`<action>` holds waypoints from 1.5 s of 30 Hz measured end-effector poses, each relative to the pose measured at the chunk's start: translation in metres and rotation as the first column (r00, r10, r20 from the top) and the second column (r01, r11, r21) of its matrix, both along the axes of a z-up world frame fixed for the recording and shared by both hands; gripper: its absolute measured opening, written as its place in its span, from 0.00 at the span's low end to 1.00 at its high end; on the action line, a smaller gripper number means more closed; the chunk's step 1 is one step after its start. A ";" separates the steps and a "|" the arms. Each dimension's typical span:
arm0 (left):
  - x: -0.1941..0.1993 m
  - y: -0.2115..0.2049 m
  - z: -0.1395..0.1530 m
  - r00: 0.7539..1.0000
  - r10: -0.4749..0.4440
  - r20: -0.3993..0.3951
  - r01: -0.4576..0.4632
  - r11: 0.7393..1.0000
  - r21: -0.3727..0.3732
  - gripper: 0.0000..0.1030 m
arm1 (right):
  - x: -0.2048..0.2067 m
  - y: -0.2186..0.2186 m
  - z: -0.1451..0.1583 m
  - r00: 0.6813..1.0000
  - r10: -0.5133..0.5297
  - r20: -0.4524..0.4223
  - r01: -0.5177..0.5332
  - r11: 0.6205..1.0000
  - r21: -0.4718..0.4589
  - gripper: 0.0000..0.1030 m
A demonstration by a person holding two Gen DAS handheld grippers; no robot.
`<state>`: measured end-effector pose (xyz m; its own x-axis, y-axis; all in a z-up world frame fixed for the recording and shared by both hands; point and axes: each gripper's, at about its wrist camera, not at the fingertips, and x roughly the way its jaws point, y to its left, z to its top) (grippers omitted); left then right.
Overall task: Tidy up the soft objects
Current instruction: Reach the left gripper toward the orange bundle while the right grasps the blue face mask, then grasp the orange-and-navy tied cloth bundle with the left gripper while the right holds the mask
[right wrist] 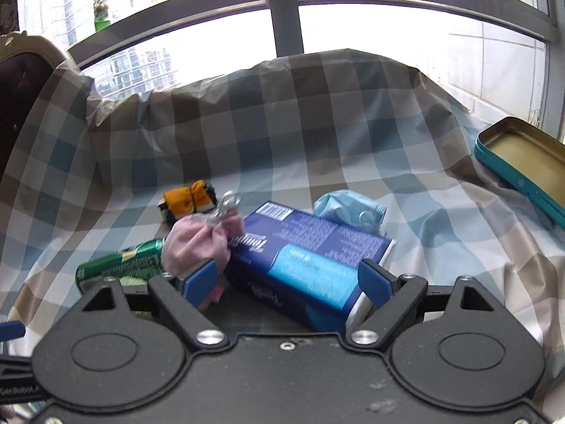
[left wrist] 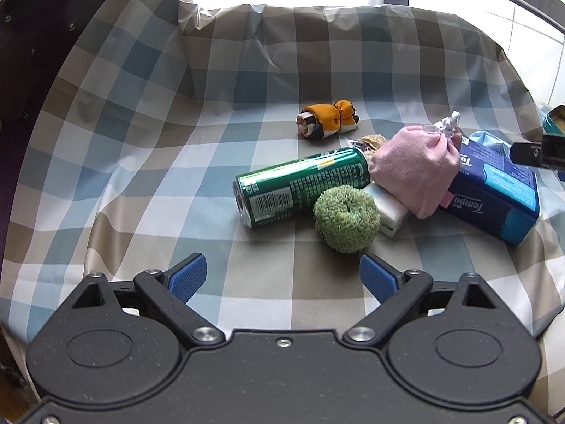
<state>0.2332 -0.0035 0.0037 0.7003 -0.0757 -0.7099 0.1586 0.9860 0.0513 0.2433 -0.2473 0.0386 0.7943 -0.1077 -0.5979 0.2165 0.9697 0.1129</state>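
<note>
On checked cloth (left wrist: 141, 162): pink tied pouch (left wrist: 413, 173), fuzzy green ball (left wrist: 346, 222); left gripper (left wrist: 282, 275) wide, empty; right gripper (right wrist: 289, 282) apart around tissue pack (right wrist: 310, 261), no grip.

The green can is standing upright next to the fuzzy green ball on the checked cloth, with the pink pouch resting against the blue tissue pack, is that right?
Not quite. The green can is lying on its side, not upright; the left wrist view shows it. The rest holds: it is beside the fuzzy green ball on the checked cloth, and the pink pouch rests against the blue tissue pack.

Both the left gripper (left wrist: 282, 275) and right gripper (right wrist: 287, 282) angle downward, jaws wide apart.
</note>
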 end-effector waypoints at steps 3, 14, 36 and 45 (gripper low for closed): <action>0.014 -0.002 0.005 1.000 -0.010 0.007 0.010 1.000 -0.003 0.88 | 0.036 -0.023 0.002 0.997 -0.072 -0.019 0.073 0.997 0.033 0.89; 0.061 -0.004 0.018 1.000 0.000 0.007 0.001 1.000 -0.027 0.88 | 0.152 -0.070 -0.031 0.936 -0.269 -0.228 0.291 0.954 0.067 0.94; 0.125 -0.008 0.039 0.999 0.030 0.013 -0.030 0.998 -0.048 0.88 | 0.195 -0.073 -0.048 0.965 -0.161 -0.205 0.187 0.976 0.114 0.56; 0.161 -0.039 0.040 1.000 -0.006 0.005 0.006 0.999 -0.054 0.89 | 0.198 -0.064 -0.058 0.992 -0.119 -0.049 0.122 0.991 0.053 0.56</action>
<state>0.3947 -0.0424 0.0435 0.7032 -0.1185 -0.7010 0.1647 0.9863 -0.0014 0.4413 -0.3108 -0.0189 0.7494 -0.1667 -0.6408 0.3377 0.9287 0.1533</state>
